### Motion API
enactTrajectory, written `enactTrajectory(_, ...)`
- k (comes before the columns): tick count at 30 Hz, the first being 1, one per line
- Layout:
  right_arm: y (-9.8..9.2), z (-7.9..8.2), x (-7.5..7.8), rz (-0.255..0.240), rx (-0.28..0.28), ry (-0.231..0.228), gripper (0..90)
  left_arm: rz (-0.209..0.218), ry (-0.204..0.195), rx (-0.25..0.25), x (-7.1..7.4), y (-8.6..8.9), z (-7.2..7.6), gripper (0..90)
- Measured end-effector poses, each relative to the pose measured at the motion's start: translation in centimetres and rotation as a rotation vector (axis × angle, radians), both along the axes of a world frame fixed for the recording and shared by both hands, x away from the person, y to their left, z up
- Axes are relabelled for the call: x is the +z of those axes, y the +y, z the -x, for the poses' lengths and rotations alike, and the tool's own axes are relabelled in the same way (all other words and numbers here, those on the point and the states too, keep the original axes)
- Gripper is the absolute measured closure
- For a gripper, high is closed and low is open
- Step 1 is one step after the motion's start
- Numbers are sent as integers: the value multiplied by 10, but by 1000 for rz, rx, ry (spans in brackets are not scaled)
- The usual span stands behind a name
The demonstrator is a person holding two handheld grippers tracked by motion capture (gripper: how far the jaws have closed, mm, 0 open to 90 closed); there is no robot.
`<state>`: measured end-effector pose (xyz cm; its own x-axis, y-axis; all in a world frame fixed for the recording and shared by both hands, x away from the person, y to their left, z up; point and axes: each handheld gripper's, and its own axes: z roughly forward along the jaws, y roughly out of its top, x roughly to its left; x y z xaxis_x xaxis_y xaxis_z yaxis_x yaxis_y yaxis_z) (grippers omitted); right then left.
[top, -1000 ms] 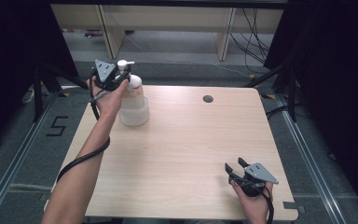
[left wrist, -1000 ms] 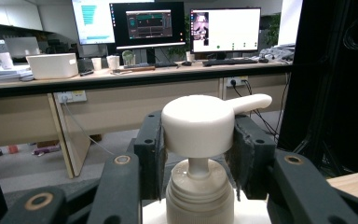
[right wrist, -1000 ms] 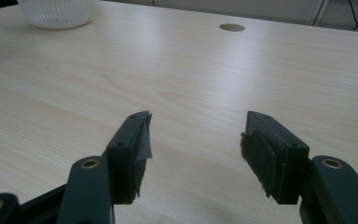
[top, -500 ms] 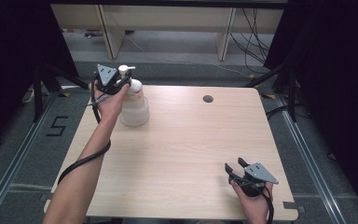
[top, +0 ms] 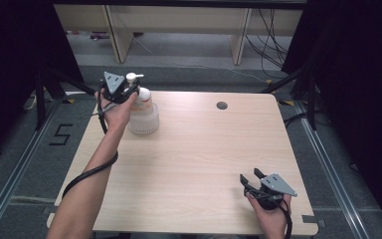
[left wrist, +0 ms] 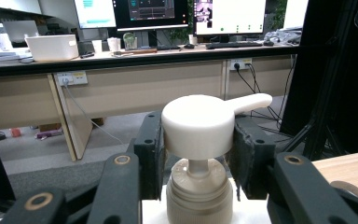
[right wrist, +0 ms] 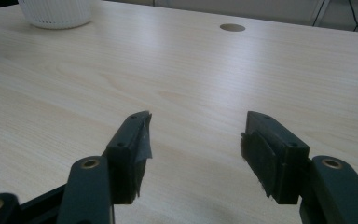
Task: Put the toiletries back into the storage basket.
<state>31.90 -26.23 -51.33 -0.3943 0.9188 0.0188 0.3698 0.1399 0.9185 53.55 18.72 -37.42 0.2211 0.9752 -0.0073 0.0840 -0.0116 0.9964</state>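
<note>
Pump bottle (top: 143, 112) pinched at its white pump head (left wrist: 198, 125) by left gripper (left wrist: 198, 154); right gripper (right wrist: 193, 144) spread wide, hovering over table (top: 194, 164).

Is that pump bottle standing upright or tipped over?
Upright: the pump bottle stands on its base on the table, pump head on top.

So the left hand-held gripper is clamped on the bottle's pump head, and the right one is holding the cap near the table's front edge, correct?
Not quite: the right hand-held gripper holds nothing, as the right gripper view shows its jaws open over bare table. The left hand-held gripper is on the pump head.
</note>
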Motion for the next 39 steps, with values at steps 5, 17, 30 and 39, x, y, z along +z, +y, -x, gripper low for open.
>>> enactTrajectory(5, 0, 0, 0, -3, 0, -2, 418, -1, 7, -1, -2, 1, -1, 588)
enactTrajectory(17, 2, 1, 0, -6, -13, 1, 416, 17, 10, -3, -3, 5, -1, 582)
enactTrajectory(30, 0, -1, 0, 17, 5, -19, 413, 29, 30, 19, 0, 11, 5, 345)
enactTrajectory(39, 0, -2, 0, 19, 10, -20, 411, 21, 8, -17, 6, 10, 22, 302)
